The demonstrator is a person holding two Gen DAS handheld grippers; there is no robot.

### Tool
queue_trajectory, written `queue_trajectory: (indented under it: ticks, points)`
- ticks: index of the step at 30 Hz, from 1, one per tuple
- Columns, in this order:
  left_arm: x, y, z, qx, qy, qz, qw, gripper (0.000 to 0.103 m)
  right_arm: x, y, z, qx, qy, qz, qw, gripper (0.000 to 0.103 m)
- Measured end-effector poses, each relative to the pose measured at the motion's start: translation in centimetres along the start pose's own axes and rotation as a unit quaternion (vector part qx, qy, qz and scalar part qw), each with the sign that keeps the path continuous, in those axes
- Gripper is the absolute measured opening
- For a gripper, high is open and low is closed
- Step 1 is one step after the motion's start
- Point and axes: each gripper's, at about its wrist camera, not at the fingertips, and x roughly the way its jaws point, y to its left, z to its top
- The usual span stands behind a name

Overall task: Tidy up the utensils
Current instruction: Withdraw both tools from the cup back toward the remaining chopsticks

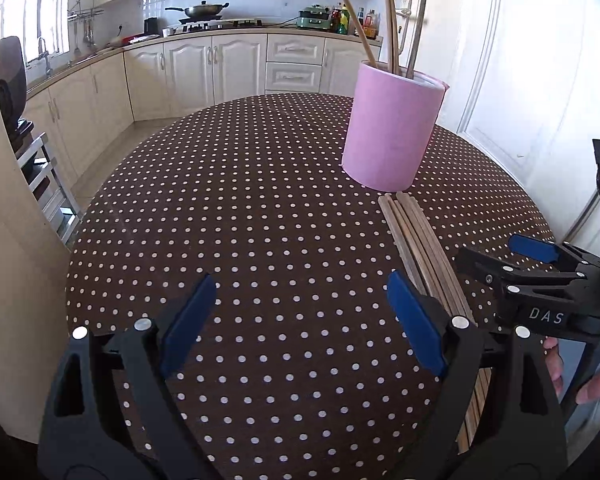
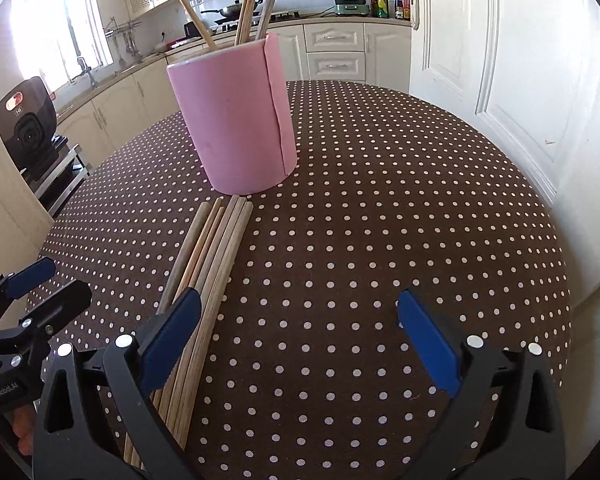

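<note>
A bundle of wooden chopsticks lies flat on the tabletop, packed side by side, its far ends just short of the base of a pink cup. Its near ends run under the left finger of the right gripper. Several more chopsticks stand in the cup and lean apart above its rim. The cup stands upright on the brown, white-dotted cloth that covers the tabletop.

The right gripper's jaws are spread wide with nothing between them; its blue left pad sits over the edge of the bundle, and whether it touches the sticks cannot be told. The left gripper hovers over bare cloth to the left of the bundle, its jaws also spread wide and empty. In the left wrist view the bundle passes beside and under that gripper's right finger, and the right gripper shows at the right edge with fingers of a hand below it.

Behind the tabletop run cream kitchen cabinets, with a wok on the stove, and a white door stands to the right.
</note>
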Motion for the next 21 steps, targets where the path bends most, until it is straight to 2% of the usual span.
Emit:
queue_trajectory:
  ticks: [8, 21]
  points:
    - [0.3, 0.6, -0.2, -0.005, 0.005, -0.010, 0.9999, 0.086, 0.7, 0.7, 0.1, -0.022, 0.013, -0.022, 0.999, 0.095]
    - [0.3, 1.3, 0.0, -0.023, 0.006, -0.038, 0.9990, 0.086, 0.1, 1.7, -0.6, -0.012, 0.010, -0.054, 0.998, 0.095]
